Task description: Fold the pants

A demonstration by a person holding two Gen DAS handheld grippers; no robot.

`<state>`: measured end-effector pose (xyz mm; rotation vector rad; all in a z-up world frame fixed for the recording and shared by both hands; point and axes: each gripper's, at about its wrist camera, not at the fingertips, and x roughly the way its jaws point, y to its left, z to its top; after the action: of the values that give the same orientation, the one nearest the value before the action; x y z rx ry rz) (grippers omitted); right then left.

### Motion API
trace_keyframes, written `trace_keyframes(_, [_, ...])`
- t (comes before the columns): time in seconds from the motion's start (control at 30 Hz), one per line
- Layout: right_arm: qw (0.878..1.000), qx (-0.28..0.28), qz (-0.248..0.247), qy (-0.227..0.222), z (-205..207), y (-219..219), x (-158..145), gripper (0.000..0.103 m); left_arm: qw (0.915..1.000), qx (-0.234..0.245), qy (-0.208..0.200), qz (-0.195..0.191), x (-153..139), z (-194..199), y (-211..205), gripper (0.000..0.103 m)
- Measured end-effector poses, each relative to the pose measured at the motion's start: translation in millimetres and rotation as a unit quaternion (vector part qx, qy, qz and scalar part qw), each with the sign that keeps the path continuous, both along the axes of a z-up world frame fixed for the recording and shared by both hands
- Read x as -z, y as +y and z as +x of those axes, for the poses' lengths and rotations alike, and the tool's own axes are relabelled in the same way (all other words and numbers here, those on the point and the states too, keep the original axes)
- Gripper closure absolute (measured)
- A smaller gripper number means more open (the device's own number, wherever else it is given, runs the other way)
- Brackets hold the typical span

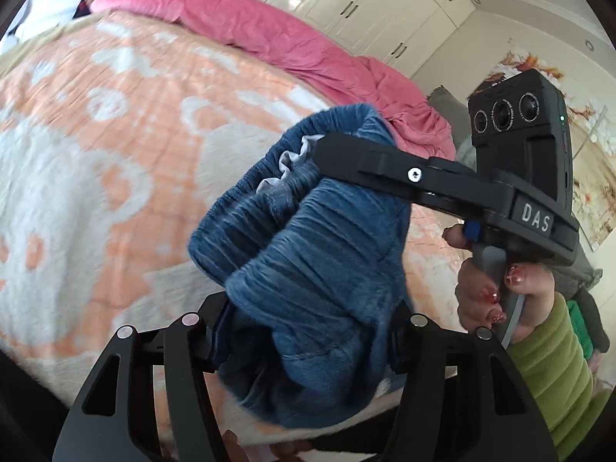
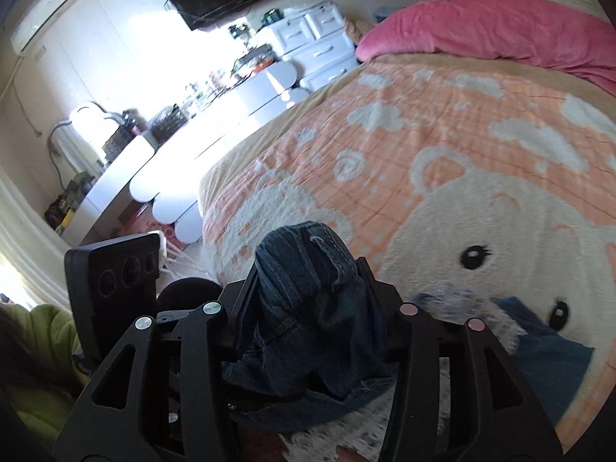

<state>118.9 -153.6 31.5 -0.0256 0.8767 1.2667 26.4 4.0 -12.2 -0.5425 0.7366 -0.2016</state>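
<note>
We hold the pants (image 1: 308,254) bunched between our two tools above the bed (image 1: 96,146), and from the left wrist view the left gripper (image 1: 308,331) has its jaws clenched on a thick wad of blue denim, the gathered elastic waistband rising up and away from us toward the pink quilt (image 1: 269,30). The right gripper (image 1: 327,146) reaches in from the right side of that view, its jaws gripping the waistband's upper edge where a bit of pale lining shows; the right hand (image 1: 496,288) wraps its handle, a green sleeve (image 1: 554,365) behind it. In the right wrist view, the right gripper (image 2: 308,315) is closed on a dark fold of the same denim, which stands upright between its fingers (image 2: 369,281). The rest of the garment trails down to the lower right — a blue patch lies on the bear-print blanket (image 2: 462,177), though the blur keeps us from telling which way the legs run. A white dresser (image 2: 319,46) stands beyond the bed.
</note>
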Motion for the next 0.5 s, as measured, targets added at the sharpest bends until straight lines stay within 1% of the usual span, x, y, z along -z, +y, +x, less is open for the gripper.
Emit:
trace_keyframes(0.03, [1.0, 0.01, 0.003, -0.002, 3.4, -11.7, -1.5, 0.059, 1.0, 0.004, -0.004, 0.007, -3.5, 2.5, -10.7, 0.038])
trace_keyframes(0.1, [1.0, 0.025, 0.016, 0.003, 8.8, -33.1, -1.0, 0.047, 0.9997, 0.017, -0.005, 0.019, -7.7, 4.1, -31.5, 0.036])
trace_keyframes(0.13, [0.999, 0.035, 0.024, 0.008, 11.3, -47.6, 0.5, 0.044, 0.9994, 0.03, -0.007, 0.017, -7.9, 5.2, -37.3, 0.034])
trace_keyframes(0.17, [0.998, 0.047, 0.027, 0.011, 12.3, -60.4, 2.9, 0.036, 0.9989, 0.042, -0.01, 0.016, -6.9, 5.7, -42.4, 0.033])
trace_keyframes(0.2, [0.998, 0.059, 0.027, 0.012, 13.1, -72.3, 6.3, 0.032, 0.9983, 0.056, -0.014, 0.014, -6.8, 6.2, -47.7, 0.03])
trace_keyframes(0.23, [0.997, 0.074, 0.025, 0.011, 13.4, -86.7, 10.4, 0.032, 0.9967, 0.078, -0.019, 0.008, -5.6, 5.6, -55.1, 0.028])
trace_keyframes(0.3, [0.994, 0.101, 0.032, 0.011, 13.5, -108.8, 18.4, 0.03, 0.9928, 0.118, -0.02, -0.003, -1.3, 6.0, -65.0, 0.028])
trace_keyframes(0.33, [0.992, 0.124, 0.037, 0.016, 14.6, -121.9, 25.0, 0.029, 0.99, 0.139, -0.02, -0.009, 0.4, 3.2, -68.1, 0.028])
trace_keyframes(0.37, [0.989, 0.14, 0.042, 0.024, 16.7, -130.6, 29.9, 0.029, 0.99, 0.139, -0.021, -0.008, 1.3, 3.8, -65.8, 0.028])
trace_keyframes(0.4, [0.985, 0.159, 0.051, 0.042, 18.9, -141.2, 36.1, 0.029, 0.9922, 0.122, -0.022, -0.006, 2.1, 7.6, -58.9, 0.028])
trace_keyframes(0.43, [0.983, 0.167, 0.052, 0.052, 20.1, -145.1, 38.4, 0.029, 0.9937, 0.109, -0.023, -0.009, 2.4, 8.3, -50.8, 0.028])
trace_keyframes(0.47, [0.982, 0.172, 0.048, 0.057, 19.9, -147.0, 39.4, 0.029, 0.9949, 0.096, -0.026, -0.014, 2.2, 11.3, -39.7, 0.028])
trace_keyframes(0.5, [0.983, 0.172, 0.043, 0.052, 17.6, -146.3, 38.0, 0.029, 0.996, 0.085, -0.027, -0.01, 0.0, 8.4, -31.2, 0.028])
